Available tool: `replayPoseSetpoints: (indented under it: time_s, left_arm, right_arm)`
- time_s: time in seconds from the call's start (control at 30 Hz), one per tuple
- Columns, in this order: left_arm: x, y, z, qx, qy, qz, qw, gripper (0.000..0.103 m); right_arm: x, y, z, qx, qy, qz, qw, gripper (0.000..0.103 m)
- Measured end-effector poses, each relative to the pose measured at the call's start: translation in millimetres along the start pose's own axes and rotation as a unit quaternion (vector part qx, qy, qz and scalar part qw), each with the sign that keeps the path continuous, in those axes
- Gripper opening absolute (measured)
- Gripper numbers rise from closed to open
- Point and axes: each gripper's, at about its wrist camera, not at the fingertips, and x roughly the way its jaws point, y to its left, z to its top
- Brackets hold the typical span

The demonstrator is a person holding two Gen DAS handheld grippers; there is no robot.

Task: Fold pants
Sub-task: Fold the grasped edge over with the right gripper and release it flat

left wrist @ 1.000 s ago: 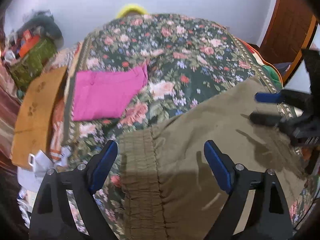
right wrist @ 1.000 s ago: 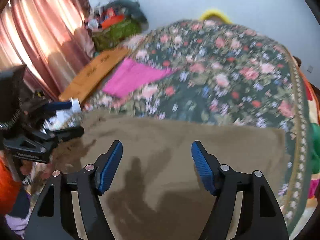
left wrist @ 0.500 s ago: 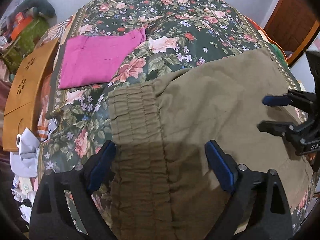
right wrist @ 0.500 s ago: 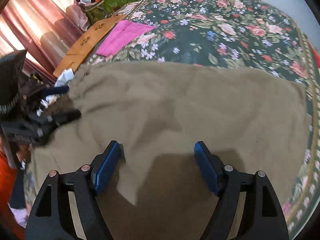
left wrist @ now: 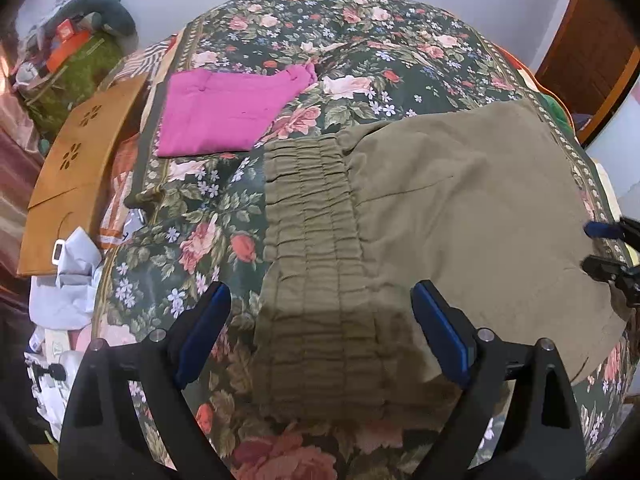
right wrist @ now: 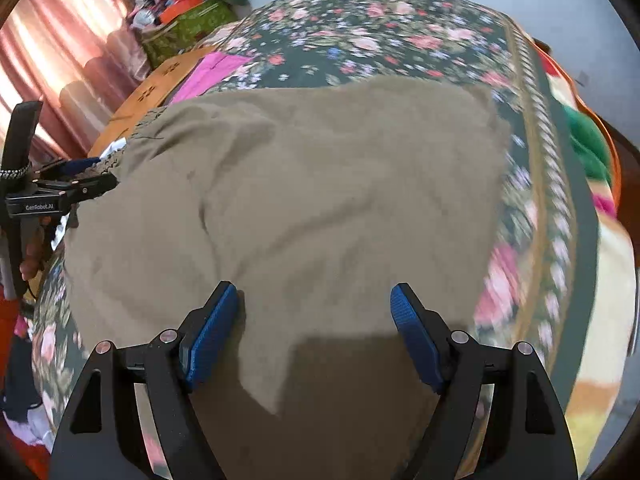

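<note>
Both claws (left wrist: pixel 320 320) agape over pants (left wrist: pixel 440 216), seemingly untouching.

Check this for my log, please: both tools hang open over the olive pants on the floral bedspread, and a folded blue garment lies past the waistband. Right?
Not quite: the folded garment is magenta pink, not blue, as the left wrist view shows. The rest holds: the left tool and right tool are open over the olive pants on the floral bedspread, and the garment lies past the waistband.
</note>
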Motion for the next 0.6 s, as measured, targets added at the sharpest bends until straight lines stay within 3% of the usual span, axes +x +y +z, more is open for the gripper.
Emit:
replayPoseSetpoints:
  time_s: [0.23,0.33,0.6]
  left_arm:
    - [-14,0,-17,-0.004,-0.012,0.010,0.9999,0.093]
    - [-21,1,-23,-0.009,-0.016,0.015,0.9997,0.093]
    - [-36,3,-38,-0.017,-0.025,0.019,0.9994,0.093]
  right_arm:
    - [-27,-8,-45,0.024,-0.032,-0.027,0.999,0.078]
    - [-34,-19,-55,0.064,-0.039,-0.007,0.997,0.078]
    - [-48,-22,-69,0.076,-0.050,-0.030,0.995,0.078]
